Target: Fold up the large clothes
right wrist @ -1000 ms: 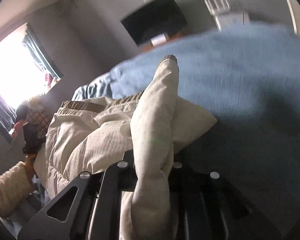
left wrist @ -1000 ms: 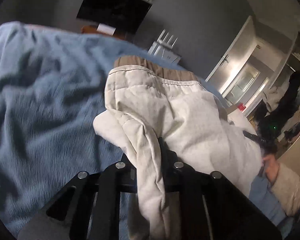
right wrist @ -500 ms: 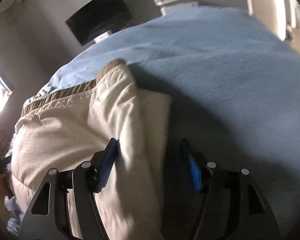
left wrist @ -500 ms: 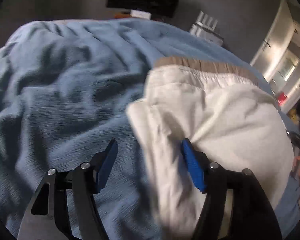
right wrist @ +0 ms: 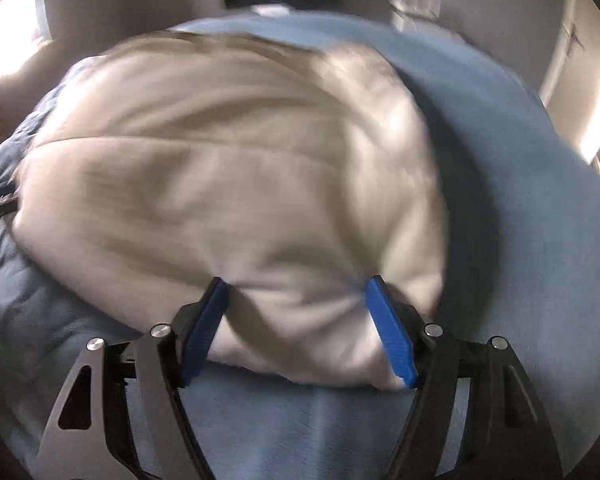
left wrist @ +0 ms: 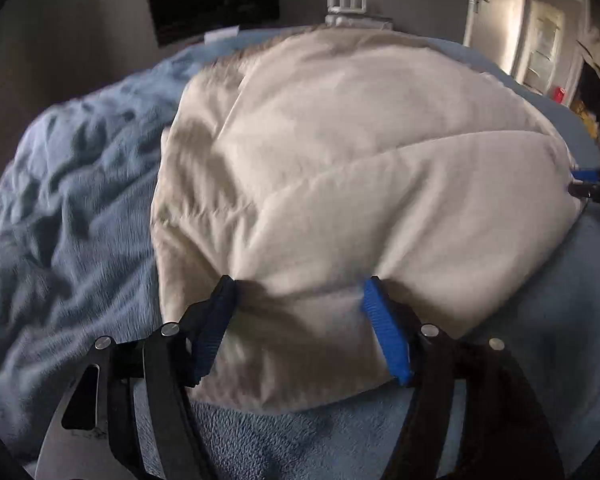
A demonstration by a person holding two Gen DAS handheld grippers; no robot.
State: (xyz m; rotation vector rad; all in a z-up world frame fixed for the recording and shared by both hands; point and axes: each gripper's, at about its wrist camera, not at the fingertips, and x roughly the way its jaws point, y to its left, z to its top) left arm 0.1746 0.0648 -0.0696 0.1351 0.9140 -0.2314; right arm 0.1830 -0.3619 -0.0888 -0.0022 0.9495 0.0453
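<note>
Cream garment (left wrist: 360, 184) lies folded on the blue bed blanket (left wrist: 68, 200). Left gripper (left wrist: 300, 320) at garment's near-left edge, fingers spread and opening, cloth between them but not pinched. Right gripper (right wrist: 296, 320) at near-right edge, same. Fabric looks soft, light, floppy; best pinched at corners or hems.

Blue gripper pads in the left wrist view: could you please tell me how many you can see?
3. Two are on the left gripper, over the near edge of the cream garment. One blue tip of the right gripper shows at the far right; others may be hidden.
</note>
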